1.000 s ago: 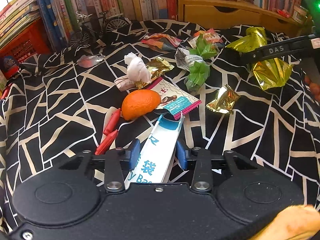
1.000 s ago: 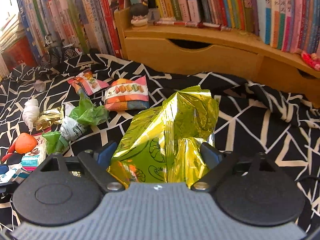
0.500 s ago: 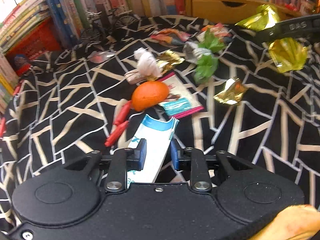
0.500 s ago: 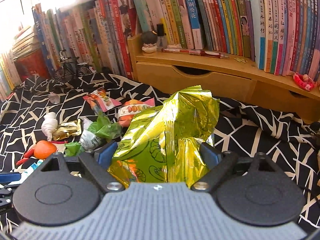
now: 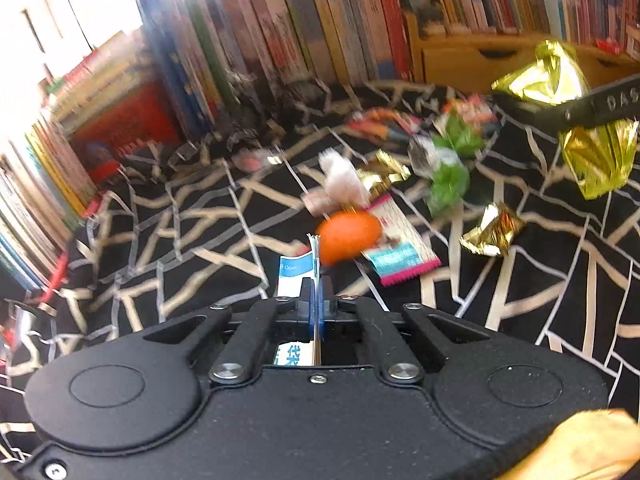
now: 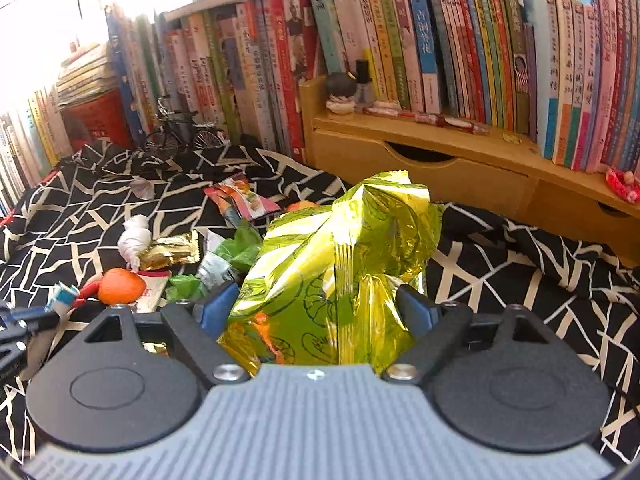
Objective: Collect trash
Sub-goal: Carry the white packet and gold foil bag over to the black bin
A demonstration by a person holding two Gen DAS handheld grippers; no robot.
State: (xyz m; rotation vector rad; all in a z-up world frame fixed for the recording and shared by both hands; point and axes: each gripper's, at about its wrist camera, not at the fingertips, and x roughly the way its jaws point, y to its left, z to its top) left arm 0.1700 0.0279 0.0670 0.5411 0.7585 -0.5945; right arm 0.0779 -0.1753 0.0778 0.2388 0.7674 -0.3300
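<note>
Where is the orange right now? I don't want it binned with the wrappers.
In the left wrist view the orange lies on the black patterned cloth, just past the left gripper, between the white tissue and the pink-edged wrapper.

Blurred, hidden and cut-off parts
The left wrist view is blurred: books [image 5: 280, 32] and wrappers [image 5: 384, 124] unreadable. The gold bag [image 6: 340, 280] hides a wrapper behind; the left gripper [image 6: 16, 320] is cut off.
</note>
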